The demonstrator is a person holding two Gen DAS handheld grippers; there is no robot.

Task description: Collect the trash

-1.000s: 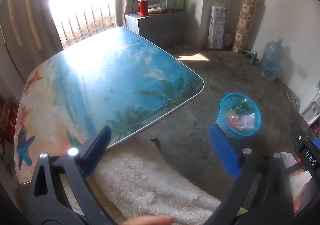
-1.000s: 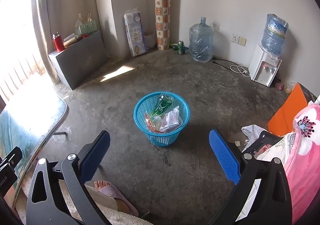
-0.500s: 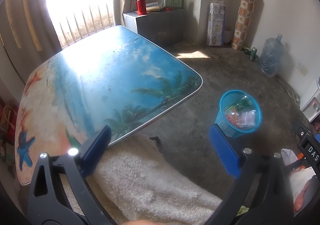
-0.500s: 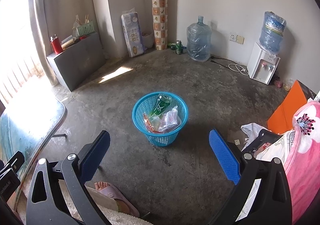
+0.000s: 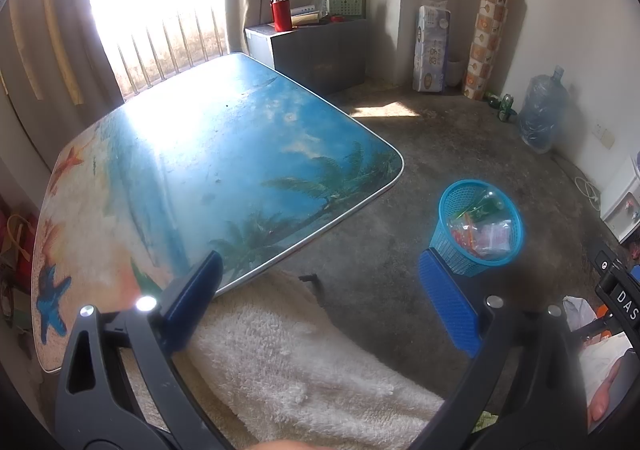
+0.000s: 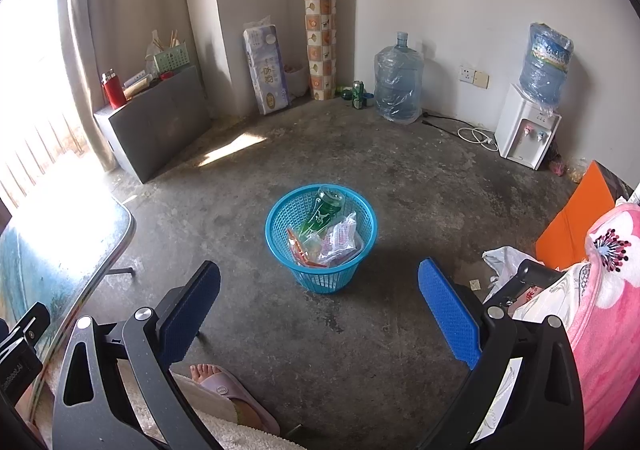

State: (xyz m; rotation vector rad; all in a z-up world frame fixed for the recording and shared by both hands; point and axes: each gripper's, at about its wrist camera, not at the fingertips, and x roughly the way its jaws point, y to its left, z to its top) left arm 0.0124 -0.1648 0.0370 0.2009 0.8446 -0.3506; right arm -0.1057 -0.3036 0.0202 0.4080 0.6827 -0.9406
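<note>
A blue plastic basket [image 6: 321,242] stands on the concrete floor, holding a green can [image 6: 323,209] and clear plastic wrappers [image 6: 340,240]. The same basket [image 5: 476,228] shows at the right in the left wrist view, beyond the table corner. My right gripper [image 6: 319,310] is open with nothing between its blue pads, held above the floor short of the basket. My left gripper [image 5: 320,302] is open too, empty, over the near edge of the table [image 5: 208,169] with the beach print and a white fluffy cloth [image 5: 288,362].
A grey cabinet [image 6: 156,121] stands by the window. Along the far wall are a tissue pack [image 6: 266,69], a patterned roll [image 6: 320,29], a water jug [image 6: 397,85] and a dispenser [image 6: 528,125]. A slippered foot [image 6: 224,390] is below; pink bedding [image 6: 608,290] at right.
Both grippers have drifted slightly back and up; the basket sits a little farther off and the view is a bit wider. Both stay open and empty.
</note>
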